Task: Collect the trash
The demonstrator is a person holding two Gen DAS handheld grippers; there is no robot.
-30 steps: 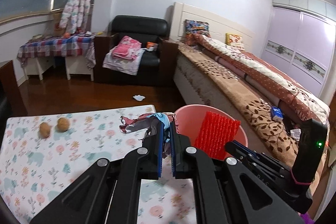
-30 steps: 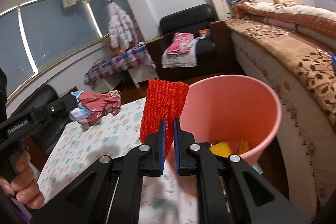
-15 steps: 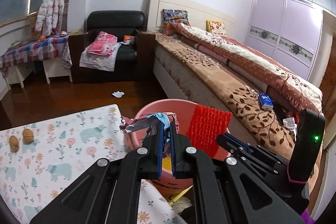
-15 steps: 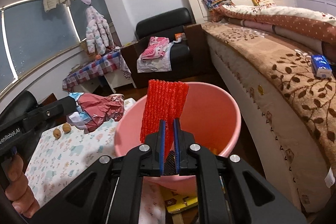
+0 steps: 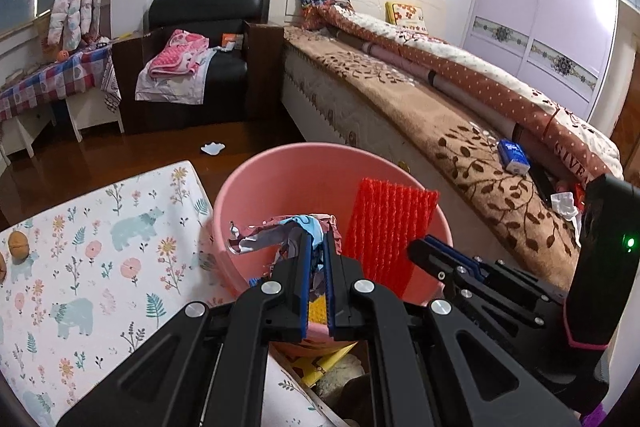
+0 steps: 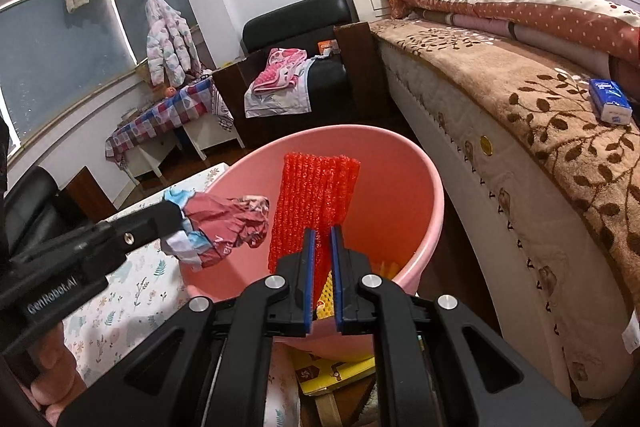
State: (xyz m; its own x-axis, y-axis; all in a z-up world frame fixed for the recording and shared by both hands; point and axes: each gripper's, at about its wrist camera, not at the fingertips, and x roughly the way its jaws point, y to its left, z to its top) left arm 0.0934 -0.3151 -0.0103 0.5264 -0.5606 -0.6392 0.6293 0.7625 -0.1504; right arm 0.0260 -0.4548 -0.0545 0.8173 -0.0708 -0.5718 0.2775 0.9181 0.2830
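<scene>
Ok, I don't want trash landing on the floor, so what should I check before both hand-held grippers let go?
1. Left hand-held gripper shut on crumpled wrapper: ok.
2. Right hand-held gripper shut on red foam net: ok.
3. Wrapper over the mouth of the pink bin: ok.
4. Foam net over the bin mouth: ok.
5. Room left in the bin: ok, only some yellow trash low inside.
6. Bin standing steady: cannot tell, its base is hidden.
</scene>
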